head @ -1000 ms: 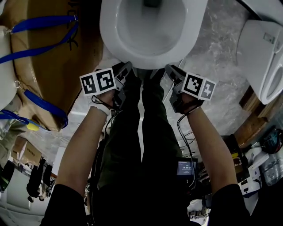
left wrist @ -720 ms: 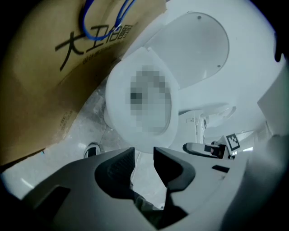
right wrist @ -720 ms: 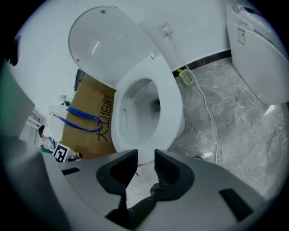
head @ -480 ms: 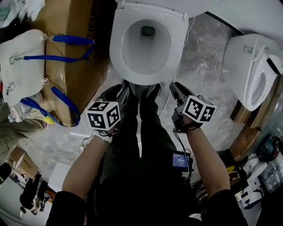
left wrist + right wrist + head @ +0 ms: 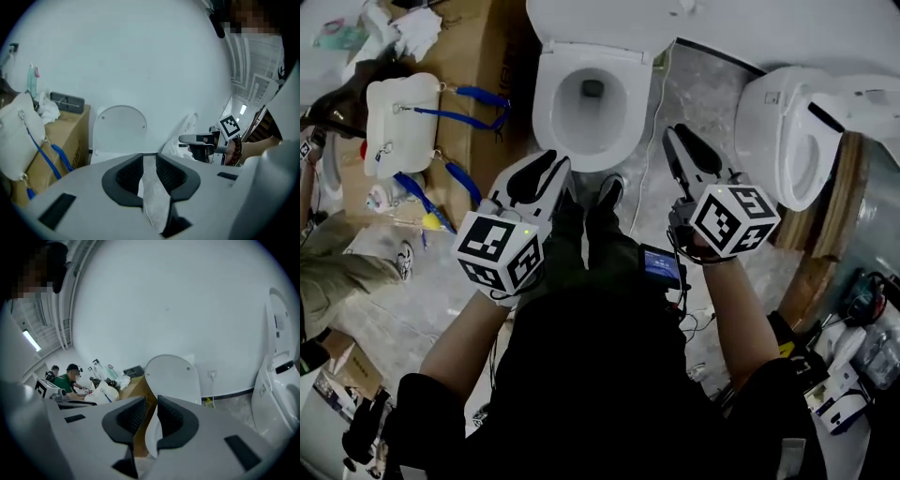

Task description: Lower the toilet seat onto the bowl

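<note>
White and glossy, the toilet seat (image 5: 546, 108) lies flat as a ring on the bowl (image 5: 591, 117) just ahead of your shoes (image 5: 610, 190). The lid (image 5: 119, 127) stands upright against the wall (image 5: 140, 56) behind. Your left gripper (image 5: 551, 171) and right gripper (image 5: 682, 142) flank the bowl's front, clear of it; both jaws have just been closing to a narrow gap with nothing between them.

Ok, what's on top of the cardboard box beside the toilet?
A dark boxy object and crumpled white material sit on the cardboard box; the white bag covers its left side.
</note>
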